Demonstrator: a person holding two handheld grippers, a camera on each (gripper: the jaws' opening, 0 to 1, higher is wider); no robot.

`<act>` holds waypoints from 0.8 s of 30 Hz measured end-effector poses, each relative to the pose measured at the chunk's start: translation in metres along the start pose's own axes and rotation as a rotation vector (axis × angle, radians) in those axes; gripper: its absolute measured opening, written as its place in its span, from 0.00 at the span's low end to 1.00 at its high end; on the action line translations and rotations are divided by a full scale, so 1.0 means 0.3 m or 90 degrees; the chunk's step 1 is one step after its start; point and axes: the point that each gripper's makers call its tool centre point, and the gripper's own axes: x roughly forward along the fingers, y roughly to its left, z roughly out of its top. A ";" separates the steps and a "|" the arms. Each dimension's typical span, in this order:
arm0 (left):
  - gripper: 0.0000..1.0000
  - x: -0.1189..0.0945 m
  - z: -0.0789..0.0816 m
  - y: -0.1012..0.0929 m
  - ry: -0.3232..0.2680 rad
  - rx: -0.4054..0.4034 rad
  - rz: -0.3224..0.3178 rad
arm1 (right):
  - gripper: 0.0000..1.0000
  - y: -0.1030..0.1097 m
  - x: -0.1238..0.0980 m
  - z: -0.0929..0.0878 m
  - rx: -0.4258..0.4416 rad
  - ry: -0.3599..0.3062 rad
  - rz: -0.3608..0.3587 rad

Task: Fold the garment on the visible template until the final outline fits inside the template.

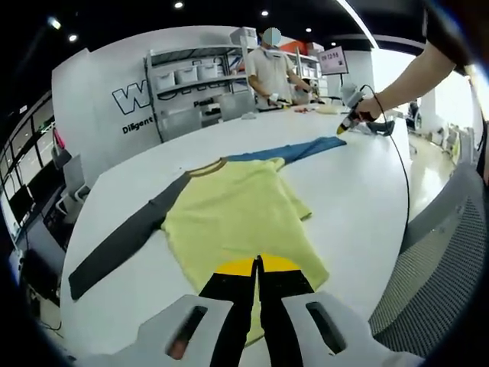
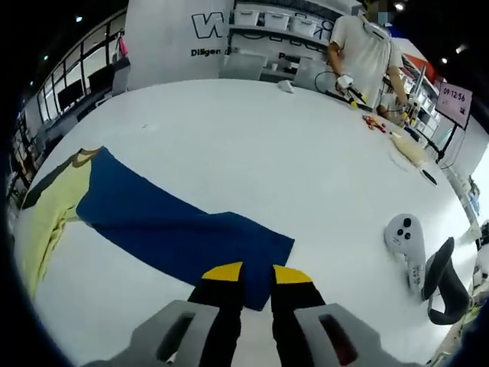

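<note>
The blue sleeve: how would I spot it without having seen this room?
Find the big white table. On it lies a yellow shirt with sleeves spread. The blue sleeve lies flat, its cuff near the right claw; the other sleeve is dark grey.

Worktop: white, broad.
Controller: white, lay on the worktop.
Shelving: held bins behind the worktop.
Chair: grey mesh, beside the worktop.

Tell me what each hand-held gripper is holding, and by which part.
The left hand-held gripper appears shut on the garment at its yellow hem edge. The right hand-held gripper is at the blue sleeve cuff; a grip cannot be told.
</note>
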 end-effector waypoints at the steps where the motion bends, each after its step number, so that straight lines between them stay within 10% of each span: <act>1: 0.03 -0.001 0.000 0.000 0.000 -0.001 -0.002 | 0.08 0.011 -0.007 -0.001 0.003 -0.003 0.003; 24: 0.03 0.001 0.009 -0.001 -0.012 -0.023 -0.019 | 0.15 0.324 -0.143 0.002 -0.009 -0.097 0.091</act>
